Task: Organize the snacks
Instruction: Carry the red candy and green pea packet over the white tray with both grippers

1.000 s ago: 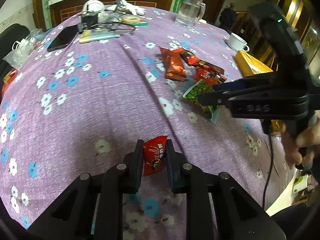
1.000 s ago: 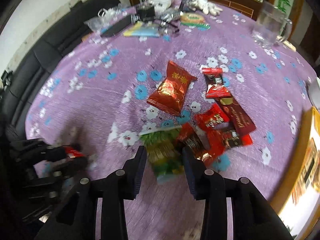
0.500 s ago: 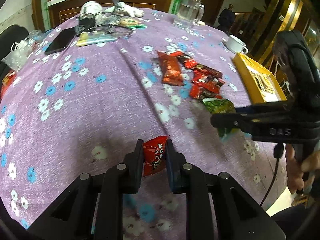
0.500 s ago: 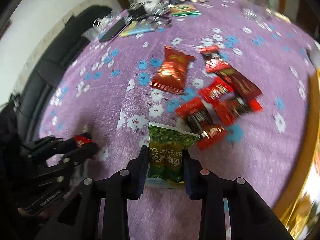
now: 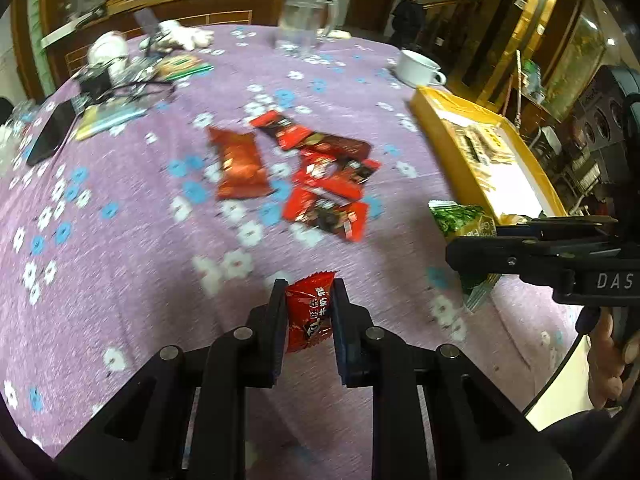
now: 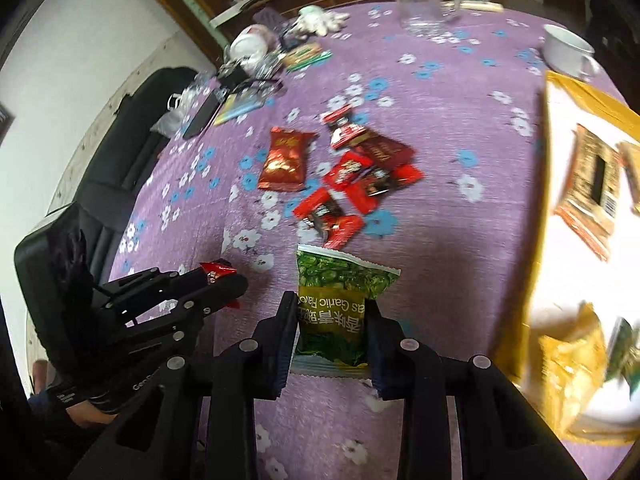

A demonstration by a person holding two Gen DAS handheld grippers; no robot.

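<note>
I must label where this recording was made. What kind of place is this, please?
Most likely a dining room in a home. A round table under a purple flowered cloth holds a glass pitcher, a white cup and everyday clutter, and a wooden sideboard stands behind it.

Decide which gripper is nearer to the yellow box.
Right. The right gripper, holding a green packet, is beside the yellow box; the left gripper is farther away.
</note>
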